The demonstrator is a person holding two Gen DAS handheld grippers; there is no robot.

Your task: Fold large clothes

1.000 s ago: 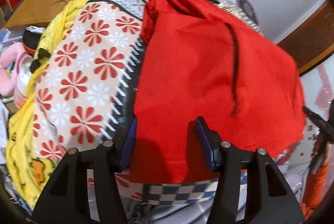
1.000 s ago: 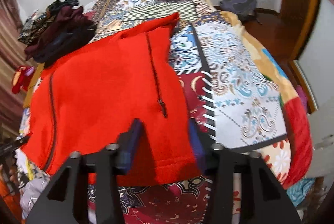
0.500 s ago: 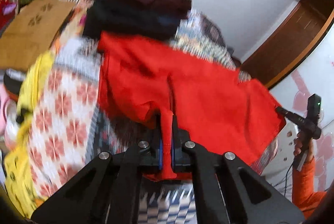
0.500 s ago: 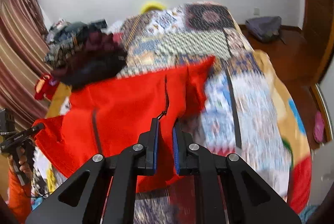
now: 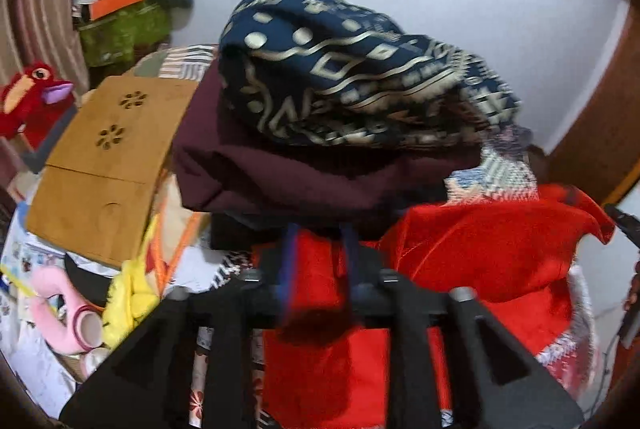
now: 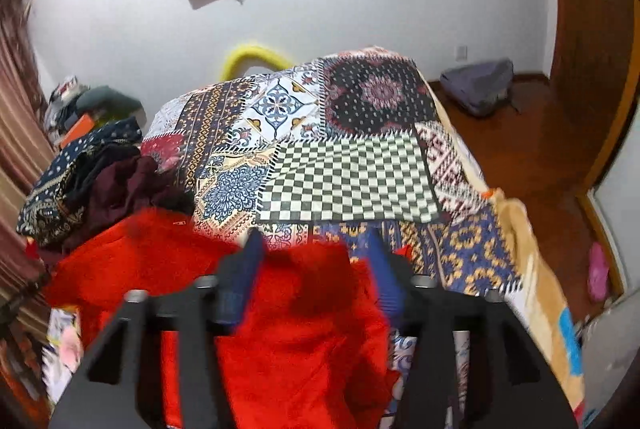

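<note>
Patchwork quilt (image 6: 352,181), rumpled red fleece (image 6: 296,341)

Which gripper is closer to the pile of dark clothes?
Left. The left gripper is right below the pile of dark clothes; the right gripper sits farther away, beside it.

No legible text, label or number anywhere

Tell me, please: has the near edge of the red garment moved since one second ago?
Yes. The red garment was spread flat; its near edge is now folded toward the far side of the patchwork quilt, nearer the dark clothes pile.
</note>
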